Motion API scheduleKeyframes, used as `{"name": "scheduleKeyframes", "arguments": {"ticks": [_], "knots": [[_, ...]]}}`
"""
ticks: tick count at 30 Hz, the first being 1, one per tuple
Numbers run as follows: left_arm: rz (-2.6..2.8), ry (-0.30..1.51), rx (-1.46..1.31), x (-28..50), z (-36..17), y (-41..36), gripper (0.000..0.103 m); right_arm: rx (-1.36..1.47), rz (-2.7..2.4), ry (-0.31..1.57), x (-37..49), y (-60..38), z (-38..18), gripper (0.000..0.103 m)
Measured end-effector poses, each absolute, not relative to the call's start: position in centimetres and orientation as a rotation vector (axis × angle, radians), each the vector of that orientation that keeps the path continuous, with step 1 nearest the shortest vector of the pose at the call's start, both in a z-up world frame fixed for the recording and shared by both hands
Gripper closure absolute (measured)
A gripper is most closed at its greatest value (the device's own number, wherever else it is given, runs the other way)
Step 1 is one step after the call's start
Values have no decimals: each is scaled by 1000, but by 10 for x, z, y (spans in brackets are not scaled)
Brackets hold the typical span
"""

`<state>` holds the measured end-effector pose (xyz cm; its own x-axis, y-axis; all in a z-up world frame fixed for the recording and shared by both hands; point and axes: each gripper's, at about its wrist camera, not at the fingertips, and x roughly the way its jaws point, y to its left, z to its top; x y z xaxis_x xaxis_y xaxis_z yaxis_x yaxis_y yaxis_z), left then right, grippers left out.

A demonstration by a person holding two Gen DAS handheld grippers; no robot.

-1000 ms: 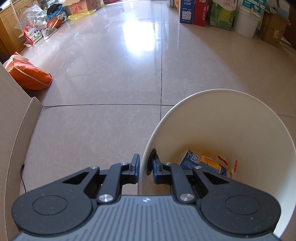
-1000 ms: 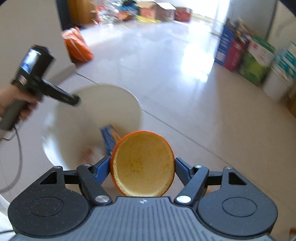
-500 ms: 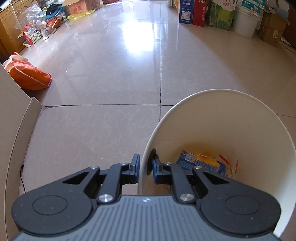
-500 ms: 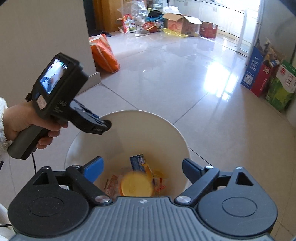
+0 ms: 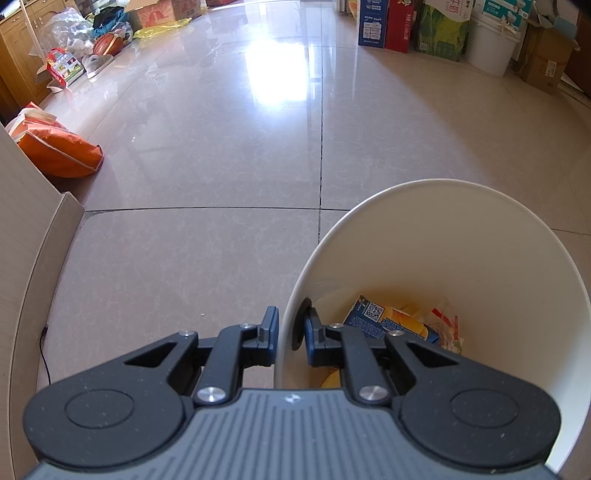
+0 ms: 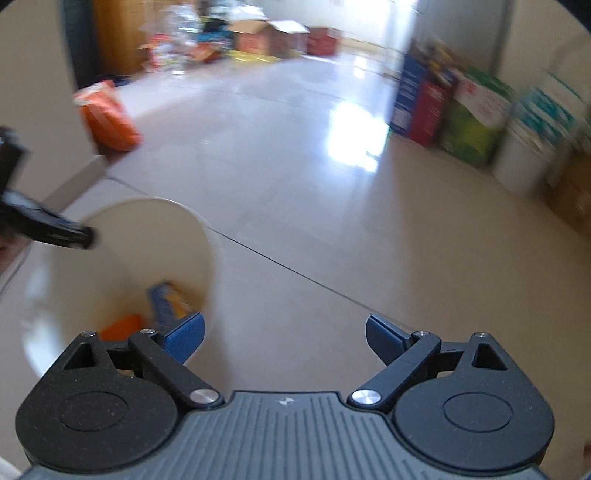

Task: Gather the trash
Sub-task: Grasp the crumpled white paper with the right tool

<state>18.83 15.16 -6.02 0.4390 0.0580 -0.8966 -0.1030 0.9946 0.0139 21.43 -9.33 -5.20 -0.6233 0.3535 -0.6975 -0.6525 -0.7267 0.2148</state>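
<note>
A white trash bin (image 5: 480, 258) stands on the tiled floor. My left gripper (image 5: 290, 325) is shut on its near rim, one finger outside the wall and one inside. Inside lie a blue carton (image 5: 373, 314), some wrappers and a yellow-orange bit of peel (image 5: 330, 378) half hidden under my fingers. In the blurred right wrist view, my right gripper (image 6: 284, 330) stands open and empty over bare floor, just right of the bin (image 6: 155, 229). The orange peel (image 6: 122, 325) and the carton (image 6: 166, 299) show in the bin. The left gripper (image 6: 85, 236) shows at the bin's far rim.
An orange bag (image 5: 55, 147) lies on the floor at the left by a beige panel (image 5: 22, 229). Cartons (image 5: 384, 22) and a white bucket (image 5: 487, 48) line the far right wall. Clutter (image 5: 103, 44) sits far left. A thin cable (image 5: 44, 354) runs beside the panel.
The right gripper opened and the orange peel half fell into the bin. It then swung right, off the bin's mouth. The left gripper kept its hold on the rim.
</note>
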Motion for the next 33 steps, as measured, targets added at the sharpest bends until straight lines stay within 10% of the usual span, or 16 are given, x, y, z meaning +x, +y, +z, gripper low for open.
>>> {"name": "scheduleKeyframes", "arguments": {"ticks": [18,33], "knots": [[106,1115,-56,191,-62,156,90,-803,1695,1169,273,-12,-266,8],[102,1113,-51,190,-63,154,90,-701,1489,1276,258,11,-321,23]]}}
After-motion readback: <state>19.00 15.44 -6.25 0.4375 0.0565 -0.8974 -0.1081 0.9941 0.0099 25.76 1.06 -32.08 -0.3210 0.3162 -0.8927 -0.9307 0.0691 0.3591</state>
